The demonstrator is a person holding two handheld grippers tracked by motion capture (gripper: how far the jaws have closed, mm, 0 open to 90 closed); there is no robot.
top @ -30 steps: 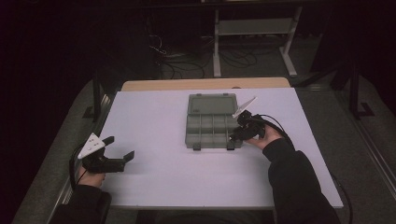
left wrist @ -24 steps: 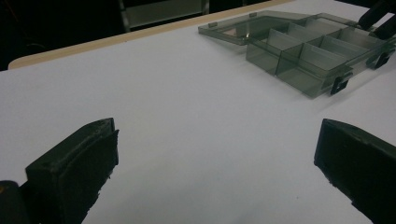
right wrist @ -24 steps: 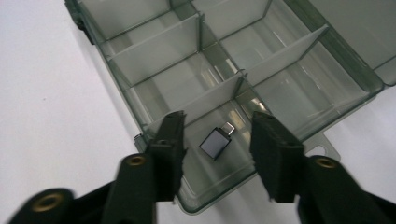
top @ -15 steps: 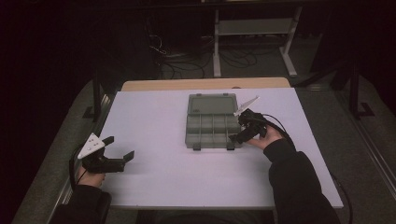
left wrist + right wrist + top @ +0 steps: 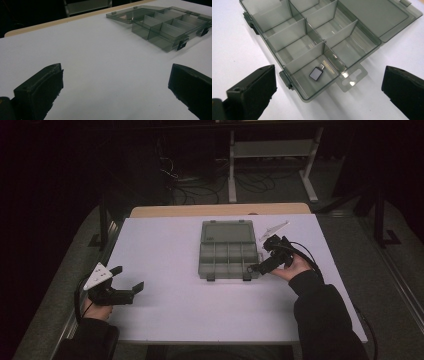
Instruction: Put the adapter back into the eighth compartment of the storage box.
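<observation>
Right gripper view shows the right gripper, jaws just opened wide with nothing between them, poised above the small adapter now lying in the organizer box's corner compartment, apparently freshly dropped there.

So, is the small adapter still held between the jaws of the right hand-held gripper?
No, the small adapter lies in a corner compartment of the organizer box, and the right hand-held gripper stands open above it.

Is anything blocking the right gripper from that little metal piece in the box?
Nothing visible. The adapter lies alone in a corner compartment of the open box, lid folded back, and the right gripper hangs open above it.
</observation>
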